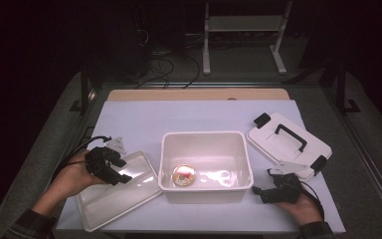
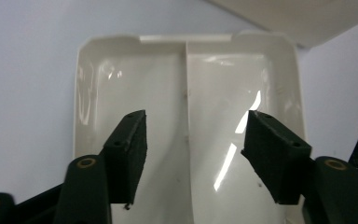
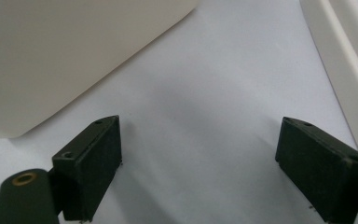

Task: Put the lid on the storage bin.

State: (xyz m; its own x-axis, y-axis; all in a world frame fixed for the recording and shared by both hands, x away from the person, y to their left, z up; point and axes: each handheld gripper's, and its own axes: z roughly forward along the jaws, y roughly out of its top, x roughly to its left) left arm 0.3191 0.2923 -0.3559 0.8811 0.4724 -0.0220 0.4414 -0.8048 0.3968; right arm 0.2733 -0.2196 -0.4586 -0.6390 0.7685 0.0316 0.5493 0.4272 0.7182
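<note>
- My left gripper (image 1: 110, 167) hovers over the clear lid (image 1: 117, 191) at lower left of the high view, jaws apart, nothing pinched.
- The lid lies flat on the desk (image 1: 144, 119), beside the white bin (image 1: 206, 167).
- I judge the lid light, stiff and slippery; its raised middle ridge (image 2: 187, 116) or an edge seems the best place to hold.
- My right gripper (image 1: 272, 191) rests released at lower right.

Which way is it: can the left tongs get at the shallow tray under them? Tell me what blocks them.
Probably yes. The left tongs hang open right over the shallow tray, whose inside is bare. Nothing lies between the pads and the tray; the white bin sits off to one side.
</note>
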